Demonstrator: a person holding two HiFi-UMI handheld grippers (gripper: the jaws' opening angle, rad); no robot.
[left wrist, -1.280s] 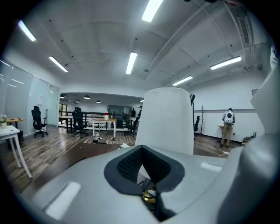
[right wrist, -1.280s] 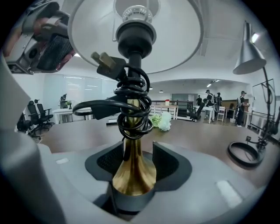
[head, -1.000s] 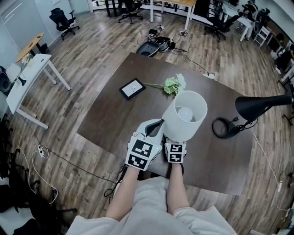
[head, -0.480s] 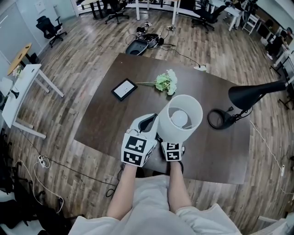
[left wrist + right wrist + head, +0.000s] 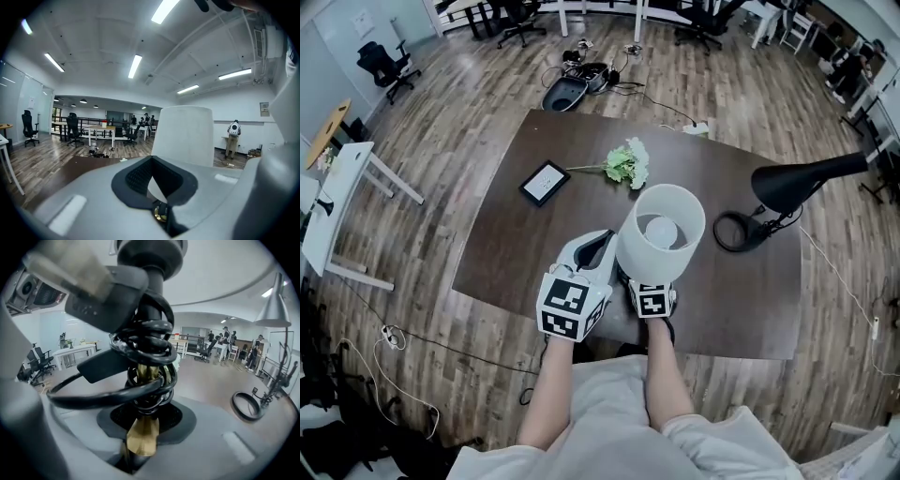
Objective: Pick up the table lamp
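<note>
The table lamp has a white drum shade (image 5: 661,234) with a bulb inside, held over the near part of the dark table (image 5: 516,253). My right gripper (image 5: 140,446) is shut on the lamp's brass stem (image 5: 143,437), around which a black cord (image 5: 140,357) is coiled. In the head view the shade hides the right gripper's (image 5: 652,298) jaws. My left gripper (image 5: 600,246) hovers just left of the shade (image 5: 183,133), jaws together with nothing between them.
A black desk lamp (image 5: 797,183) with a ring base (image 5: 733,231) stands at the table's right. A green-white flower (image 5: 623,166) and a small tablet (image 5: 545,182) lie at the far side. Cables and office chairs are on the wooden floor beyond.
The lamp stays in my right gripper and both grippers keep their places beside it. The view has shifted, so the table and the things on it sit higher and further left in frame.
</note>
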